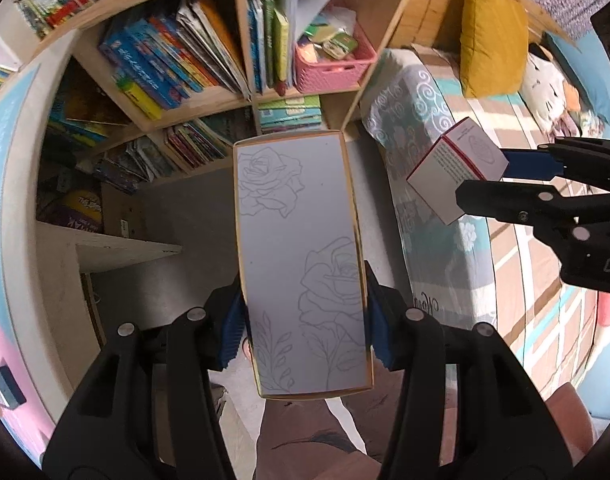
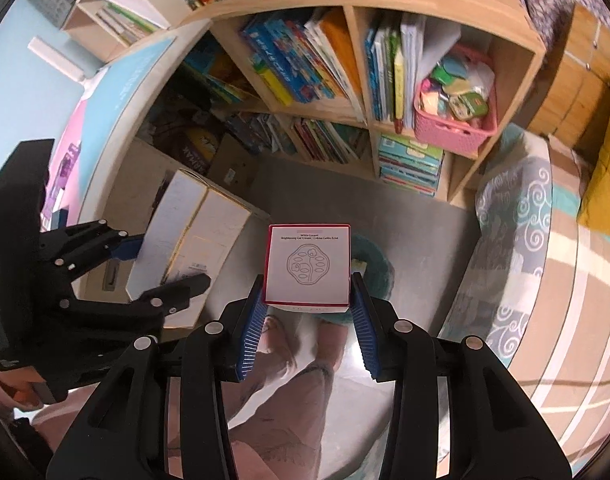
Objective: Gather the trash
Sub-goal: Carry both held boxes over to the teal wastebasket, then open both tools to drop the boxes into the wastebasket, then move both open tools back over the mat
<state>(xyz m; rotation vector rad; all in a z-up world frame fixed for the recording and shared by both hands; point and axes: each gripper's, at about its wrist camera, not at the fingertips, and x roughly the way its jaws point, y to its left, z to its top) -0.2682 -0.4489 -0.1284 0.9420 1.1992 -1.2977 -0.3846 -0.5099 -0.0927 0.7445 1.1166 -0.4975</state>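
Observation:
My left gripper [image 1: 303, 320] is shut on a long white box with rose line drawings and a gold edge [image 1: 301, 256], held in the air above the grey floor. The same box shows in the right wrist view [image 2: 185, 240] at the left, with the left gripper [image 2: 161, 264] on it. My right gripper [image 2: 307, 316] is shut on a small white cream box with a red border [image 2: 308, 266]. That small box also shows in the left wrist view [image 1: 457, 170], held by the right gripper [image 1: 501, 180]. A teal round bin [image 2: 371, 264] sits on the floor behind the small box, mostly hidden.
A wooden bookshelf [image 1: 241, 60] full of books stands ahead, with a pink basket [image 2: 453, 128] in one cubby. A bed with patterned covers [image 2: 545, 280] and a yellow pillow [image 1: 491, 40] lies to the right. A cardboard box [image 2: 145, 188] sits at the left. The person's legs are below.

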